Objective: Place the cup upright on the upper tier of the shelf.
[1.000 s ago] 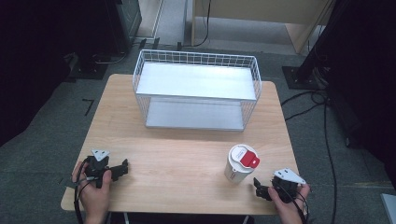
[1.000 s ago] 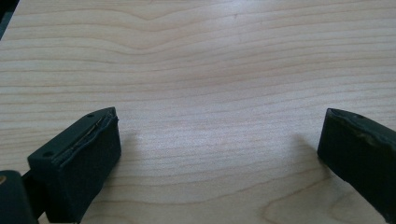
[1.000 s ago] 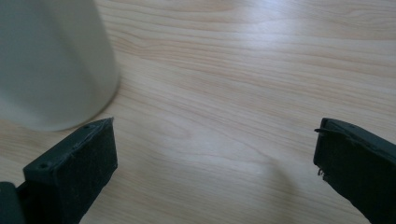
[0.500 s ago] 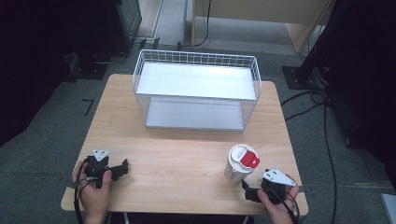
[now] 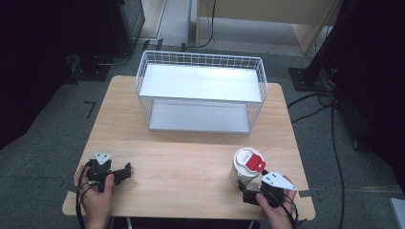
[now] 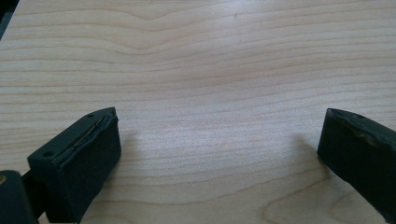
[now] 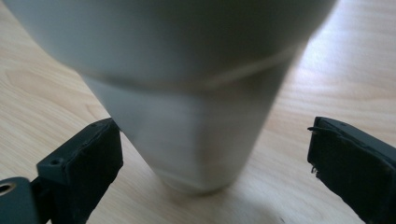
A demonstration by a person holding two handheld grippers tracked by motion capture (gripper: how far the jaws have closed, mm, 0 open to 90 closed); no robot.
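We see the white tapered cup with a red lid (image 5: 247,166) standing upright on the light wooden surface (image 5: 191,162), down at about five o'clock from the middle of it. Our right gripper (image 5: 244,192) sits at the six o'clock side of that cup, jaws spread wide and pointing up at its base. In the right gripper view the white cup (image 7: 187,93) looms large and blurred between the two black jaws, its narrow foot resting on the wood, and neither jaw touches it: there is a gap on each side, wider on the right one. Our left gripper (image 5: 125,171) rests low at about eight o'clock on the surface, well apart from the cup, its jaws wide open too. In the left gripper view we see bare wood grain between the jaws, nothing held. At twelve o'clock stands the white wire basket rack with two flat shelves (image 5: 200,83), well apart from both grippers and from the cup.
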